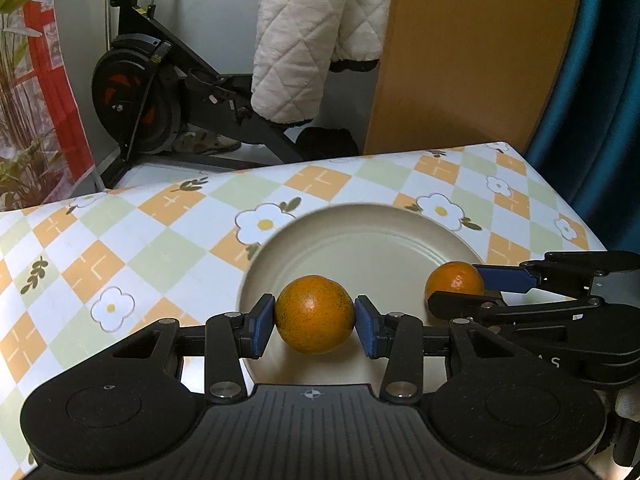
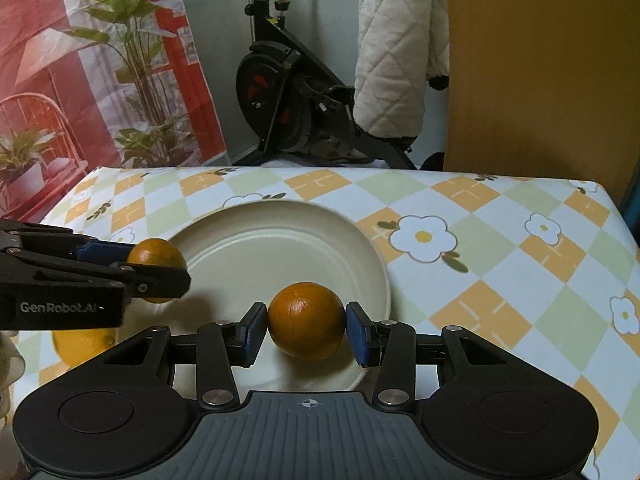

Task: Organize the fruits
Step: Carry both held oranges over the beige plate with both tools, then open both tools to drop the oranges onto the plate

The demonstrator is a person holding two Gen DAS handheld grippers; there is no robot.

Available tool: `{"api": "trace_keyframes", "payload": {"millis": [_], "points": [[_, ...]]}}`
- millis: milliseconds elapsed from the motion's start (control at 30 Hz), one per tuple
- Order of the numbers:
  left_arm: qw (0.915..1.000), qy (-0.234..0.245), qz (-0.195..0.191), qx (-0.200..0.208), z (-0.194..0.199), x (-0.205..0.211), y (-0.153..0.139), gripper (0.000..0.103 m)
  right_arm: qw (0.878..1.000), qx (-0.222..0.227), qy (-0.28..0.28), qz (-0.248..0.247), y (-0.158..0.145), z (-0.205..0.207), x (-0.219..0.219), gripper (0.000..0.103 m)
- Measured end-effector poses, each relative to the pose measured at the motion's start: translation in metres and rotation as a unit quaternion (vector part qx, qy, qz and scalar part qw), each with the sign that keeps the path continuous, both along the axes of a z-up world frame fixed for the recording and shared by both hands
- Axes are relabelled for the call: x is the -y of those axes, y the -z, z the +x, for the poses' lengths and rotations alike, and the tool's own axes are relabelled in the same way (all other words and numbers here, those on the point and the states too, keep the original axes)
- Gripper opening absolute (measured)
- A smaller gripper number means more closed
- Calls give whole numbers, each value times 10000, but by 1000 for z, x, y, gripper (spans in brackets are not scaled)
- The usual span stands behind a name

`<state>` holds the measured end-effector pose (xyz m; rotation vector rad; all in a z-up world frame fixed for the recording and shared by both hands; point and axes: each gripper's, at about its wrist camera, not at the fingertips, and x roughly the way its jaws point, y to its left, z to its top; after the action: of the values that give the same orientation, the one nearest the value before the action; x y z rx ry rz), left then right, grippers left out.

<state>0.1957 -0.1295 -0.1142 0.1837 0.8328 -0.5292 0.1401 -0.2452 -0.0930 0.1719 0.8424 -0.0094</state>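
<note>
Both grippers, left gripper (image 1: 315, 326) and right gripper (image 2: 306, 328), each pinch an orange over the plate (image 1: 360, 236); lower gently before letting go.

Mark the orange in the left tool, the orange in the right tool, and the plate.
Left tool's orange (image 1: 315, 314): left wrist view, middle of its front face.
Right tool's orange (image 2: 305, 321): right wrist view, middle of its front face.
Plate (image 2: 280, 236): right wrist view, bare inner surface.

Round orange fruits: I count three — one (image 1: 315, 314), a second (image 2: 305, 321), a third (image 2: 84, 345) partly hidden.
Round cream plates: I see one (image 2: 320, 224).
Black two-finger grippers: I count two, left gripper (image 1: 315, 322) and right gripper (image 2: 306, 328).
</note>
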Motion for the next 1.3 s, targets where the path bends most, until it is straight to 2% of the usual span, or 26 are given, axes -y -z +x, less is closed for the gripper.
{"api": "trace_keyframes", "payload": {"millis": [333, 467, 633, 800, 967, 1300], "points": [[9999, -49, 63, -116, 13, 5, 6, 46, 10000, -12, -32, -24, 4, 16, 5, 40], [9998, -112, -145, -97, 15, 1, -2, 56, 10000, 54, 20, -37, 0, 17, 5, 41], [9996, -96, -235, 122, 6, -7, -22, 56, 9997, 196, 110, -12, -17, 11, 3, 42], [9987, -192, -402, 252, -13, -31, -43, 56, 9991, 410, 127, 68, -40, -10, -6, 43], [9982, -301, -432, 278, -40, -62, -53, 55, 9981, 541, 205, 198, -55, -38, -25, 44], [9978, -573, -207, 280, -87, -121, -46, 53, 9976, 487, 187, 456, -45, -91, -83, 42]]}}
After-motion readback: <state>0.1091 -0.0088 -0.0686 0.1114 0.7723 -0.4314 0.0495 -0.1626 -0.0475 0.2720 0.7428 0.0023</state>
